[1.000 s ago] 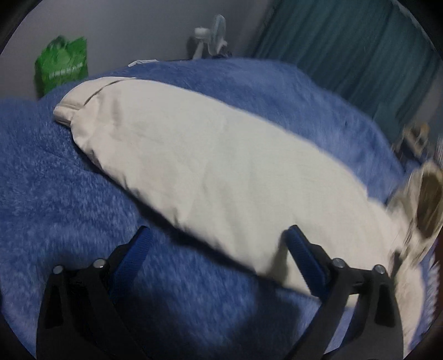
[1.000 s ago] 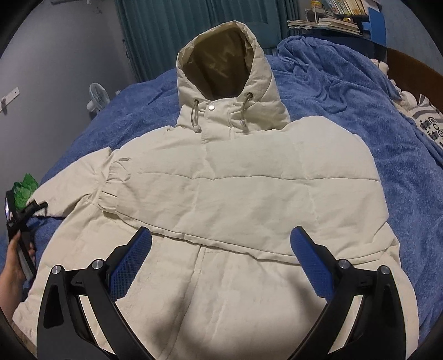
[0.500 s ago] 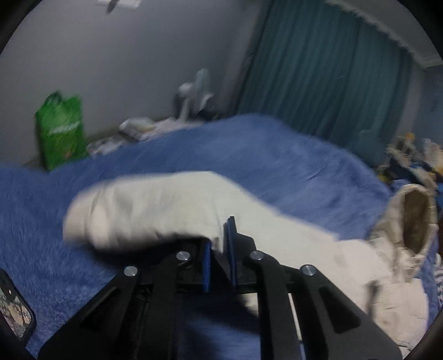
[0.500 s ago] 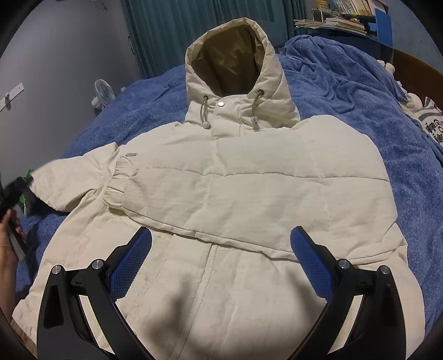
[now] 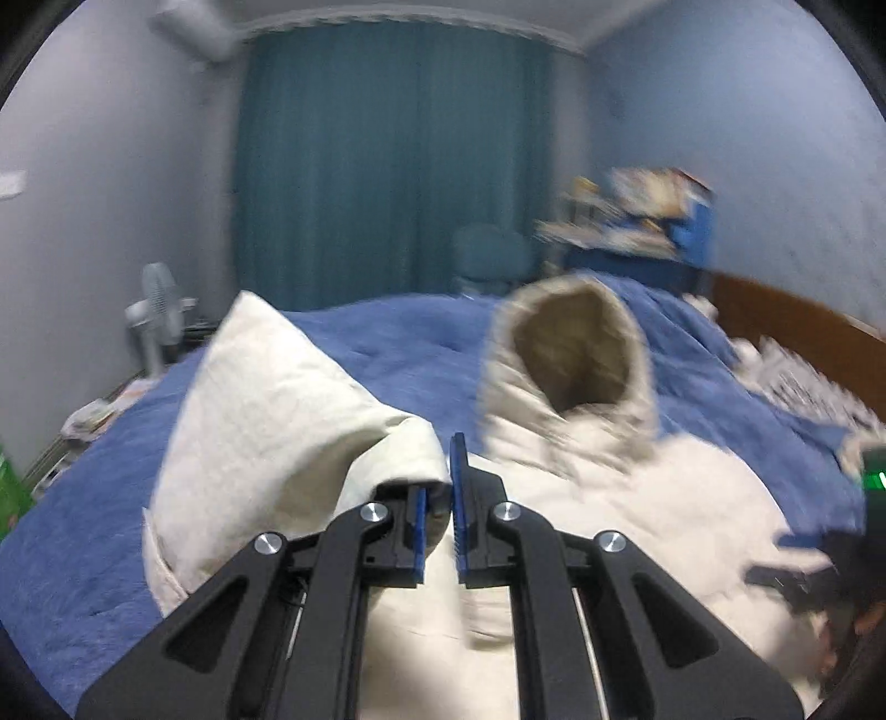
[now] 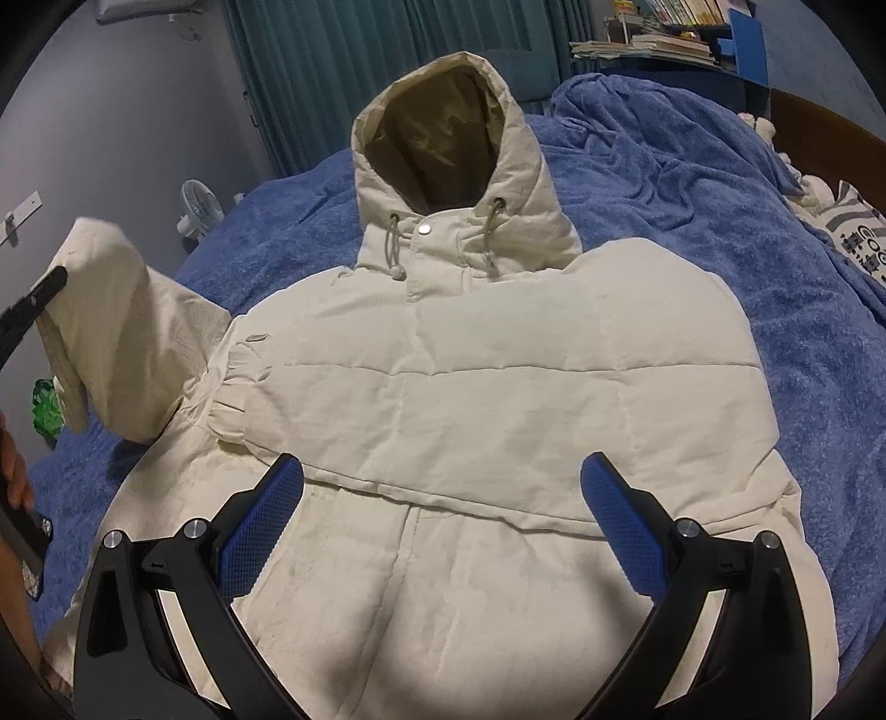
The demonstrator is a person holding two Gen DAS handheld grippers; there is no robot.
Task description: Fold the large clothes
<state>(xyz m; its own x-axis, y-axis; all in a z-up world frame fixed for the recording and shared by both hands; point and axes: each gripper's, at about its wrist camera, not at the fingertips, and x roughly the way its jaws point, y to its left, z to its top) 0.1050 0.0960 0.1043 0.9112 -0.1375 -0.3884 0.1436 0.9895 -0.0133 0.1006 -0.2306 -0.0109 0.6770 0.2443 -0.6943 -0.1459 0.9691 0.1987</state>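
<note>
A cream hooded puffer jacket [image 6: 498, 387] lies face up on a blue bed, its hood [image 6: 448, 144] toward the curtains. My left gripper [image 5: 437, 471] is shut on the jacket's sleeve [image 5: 266, 410], whose cloth bunches between the blue pads and rises off the bed. In the right wrist view that sleeve [image 6: 122, 332] stands lifted at the left, with the left gripper's black finger [image 6: 33, 304] against it. My right gripper [image 6: 443, 498] hangs open over the jacket's lower front, nothing between its fingers. The other sleeve lies folded across the chest.
A blue blanket [image 6: 720, 221] covers the bed. A white fan [image 6: 196, 207] and a green bag [image 6: 47, 410] stand at the left by the wall. Teal curtains [image 5: 387, 166] hang behind. A shelf of books [image 6: 664, 39] and a wooden headboard [image 5: 803, 332] lie at the right.
My left gripper closed on the sleeve, then lifted it up and swung toward the jacket's body, rolling as it went. The right gripper stayed put and open.
</note>
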